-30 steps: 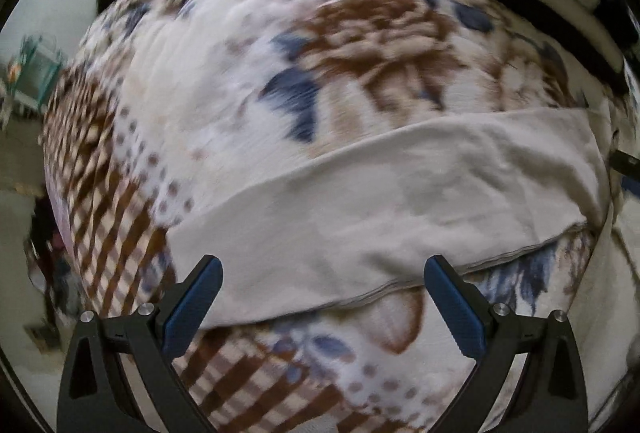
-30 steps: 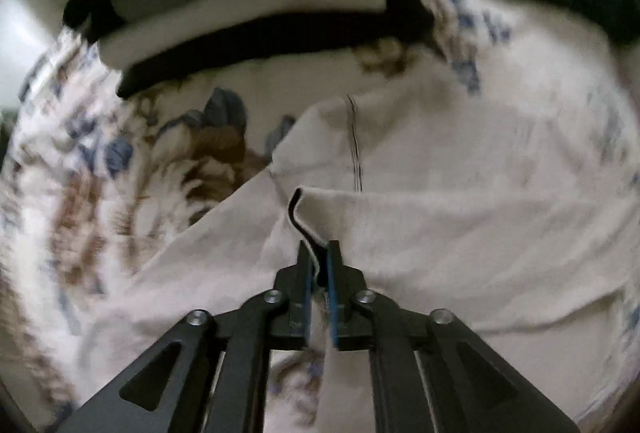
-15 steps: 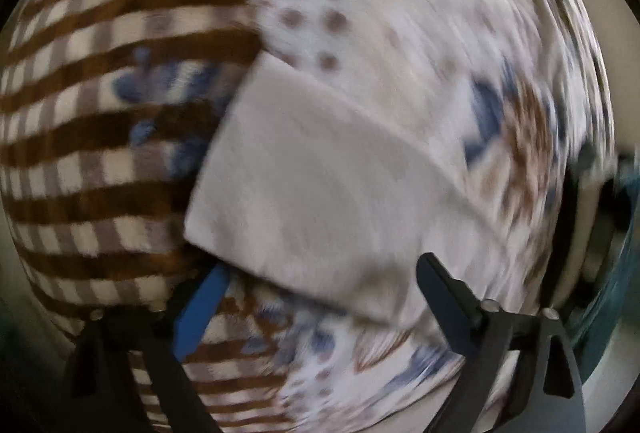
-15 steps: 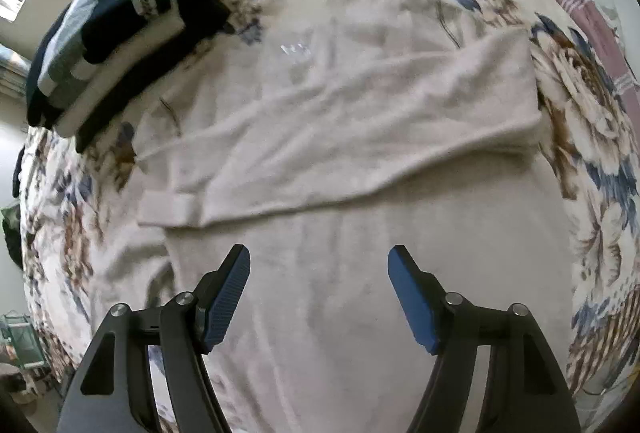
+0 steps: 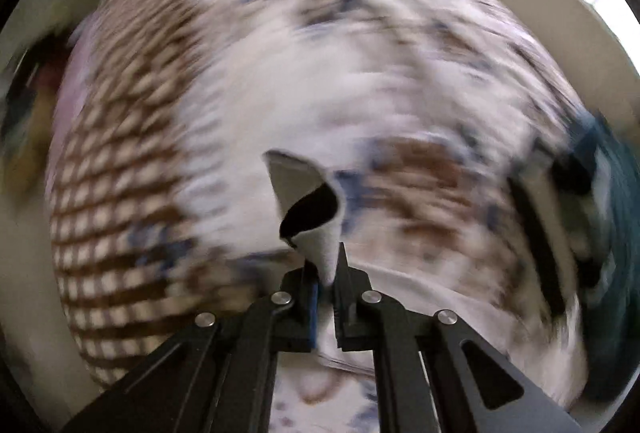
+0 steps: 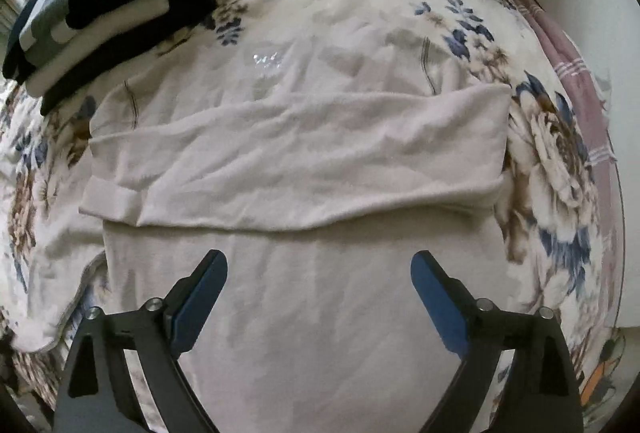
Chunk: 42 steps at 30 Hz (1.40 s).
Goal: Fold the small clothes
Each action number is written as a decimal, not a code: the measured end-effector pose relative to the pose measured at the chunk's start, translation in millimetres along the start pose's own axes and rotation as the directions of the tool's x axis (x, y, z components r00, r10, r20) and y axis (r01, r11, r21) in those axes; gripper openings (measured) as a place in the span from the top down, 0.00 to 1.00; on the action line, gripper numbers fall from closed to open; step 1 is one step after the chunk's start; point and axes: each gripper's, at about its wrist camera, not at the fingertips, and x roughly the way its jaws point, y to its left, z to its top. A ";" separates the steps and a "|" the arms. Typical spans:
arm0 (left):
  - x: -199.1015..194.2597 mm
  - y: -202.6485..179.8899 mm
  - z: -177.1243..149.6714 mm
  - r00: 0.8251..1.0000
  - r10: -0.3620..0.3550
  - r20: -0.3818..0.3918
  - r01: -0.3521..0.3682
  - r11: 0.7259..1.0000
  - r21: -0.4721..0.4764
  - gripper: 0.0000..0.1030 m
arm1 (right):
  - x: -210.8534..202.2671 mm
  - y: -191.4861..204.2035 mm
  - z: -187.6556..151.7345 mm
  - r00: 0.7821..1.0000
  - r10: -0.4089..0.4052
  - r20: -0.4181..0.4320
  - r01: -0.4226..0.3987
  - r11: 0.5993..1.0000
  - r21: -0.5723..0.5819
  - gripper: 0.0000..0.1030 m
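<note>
Garment (image 6: pixel 296 153): cream top spread flat on the flowered bed cover (image 6: pixel 560 169), one sleeve folded across the chest. Soft, light, limp knit; likely to sag and drag, so best taken at hems, cuffs or corners. Left hand-held gripper (image 5: pixel 327 283) is closed on a pinch of cream cloth, a fold standing up ahead of it (view heavily blurred). Right hand-held gripper (image 6: pixel 318 293) is spread wide above the lower body, holding nothing. Folded clothes (image 6: pixel 100 5) crowd the far left corner; cover to the right looks free for folding.
</note>
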 end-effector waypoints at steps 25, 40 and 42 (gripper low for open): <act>-31.8 -393.8 -357.1 0.825 -0.225 -0.519 0.565 0.304 0.767 0.80 | 14.4 -247.9 -9.5 0.997 0.008 -0.073 0.016 0.945 0.327 0.08; 19.0 -243.3 -163.5 0.988 -0.015 -0.153 0.113 0.745 0.657 0.13 | 31.2 -179.6 85.6 0.960 0.278 -0.001 -0.266 0.920 0.287 0.32; 29.8 -235.1 -158.5 0.989 0.011 -0.150 0.089 0.763 0.640 0.13 | 46.9 -169.2 91.3 0.964 0.262 -0.049 -0.239 0.932 0.273 0.86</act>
